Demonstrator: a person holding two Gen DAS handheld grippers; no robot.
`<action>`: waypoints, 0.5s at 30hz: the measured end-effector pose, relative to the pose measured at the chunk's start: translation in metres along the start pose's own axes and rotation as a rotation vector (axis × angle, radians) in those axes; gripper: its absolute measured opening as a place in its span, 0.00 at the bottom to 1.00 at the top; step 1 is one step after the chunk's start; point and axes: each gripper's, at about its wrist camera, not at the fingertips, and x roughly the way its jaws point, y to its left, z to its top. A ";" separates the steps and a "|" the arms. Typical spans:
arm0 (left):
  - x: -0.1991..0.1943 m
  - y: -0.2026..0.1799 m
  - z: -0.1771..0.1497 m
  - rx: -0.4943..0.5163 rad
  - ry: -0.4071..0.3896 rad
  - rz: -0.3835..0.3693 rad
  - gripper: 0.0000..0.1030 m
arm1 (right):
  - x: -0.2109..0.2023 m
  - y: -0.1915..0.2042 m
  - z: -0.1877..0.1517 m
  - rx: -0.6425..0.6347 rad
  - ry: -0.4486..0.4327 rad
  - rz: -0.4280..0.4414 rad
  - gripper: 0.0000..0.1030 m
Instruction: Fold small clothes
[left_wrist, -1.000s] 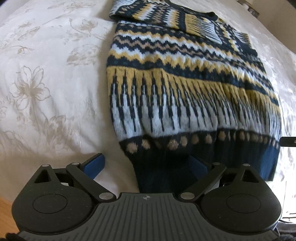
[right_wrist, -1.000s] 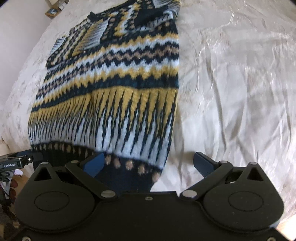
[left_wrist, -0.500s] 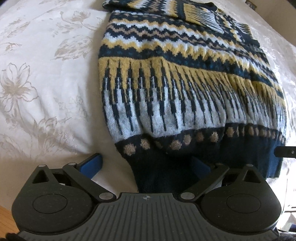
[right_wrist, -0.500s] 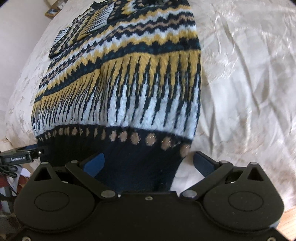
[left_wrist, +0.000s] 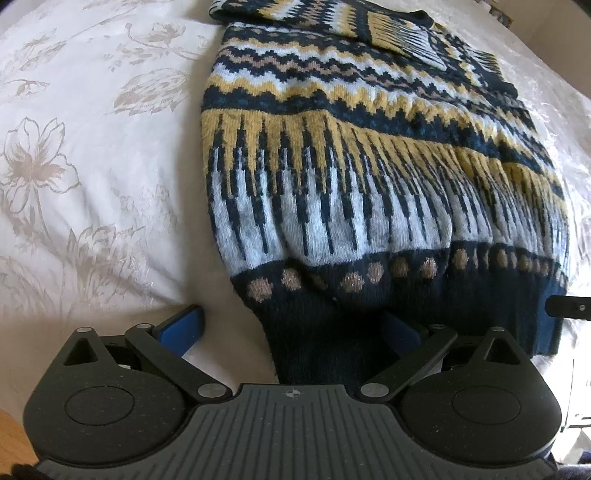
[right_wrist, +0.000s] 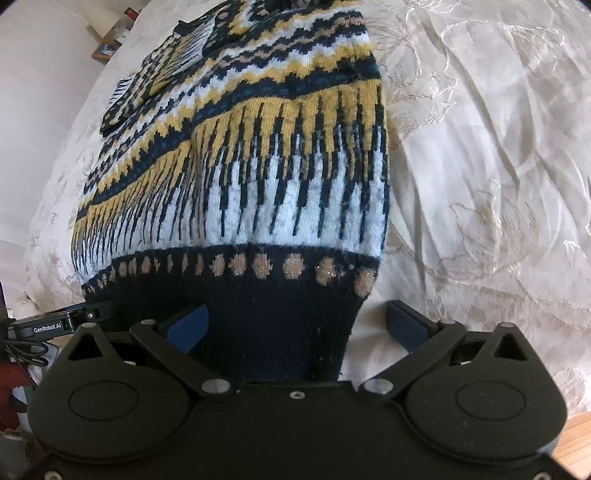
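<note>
The patterned sweater (left_wrist: 362, 177) lies flat on the pale floral bedspread (left_wrist: 92, 166), running from the top of each frame down to my fingers, its dark navy hem (left_wrist: 325, 332) nearest me. In the left wrist view my left gripper (left_wrist: 291, 325) sits low at the bottom of the frame, pointing up along the sweater, and the hem's left corner falls between my spread blue pads (left_wrist: 184, 325); the right pad is half hidden behind the knit. In the right wrist view my right gripper (right_wrist: 295, 325) is posed the same way, fingers wide apart, with the hem's right corner (right_wrist: 280, 332) draped between them. Neither pair is clamped on the cloth.
</note>
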 end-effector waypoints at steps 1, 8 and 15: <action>0.000 0.000 0.000 0.008 0.000 0.000 0.98 | 0.000 0.001 0.000 -0.010 0.005 -0.007 1.00; -0.010 0.006 -0.001 -0.008 -0.011 -0.030 0.71 | 0.001 0.009 0.003 -0.066 0.035 -0.034 0.91; -0.017 0.006 -0.005 -0.028 0.000 -0.088 0.39 | -0.007 0.004 0.002 -0.057 0.031 -0.004 0.60</action>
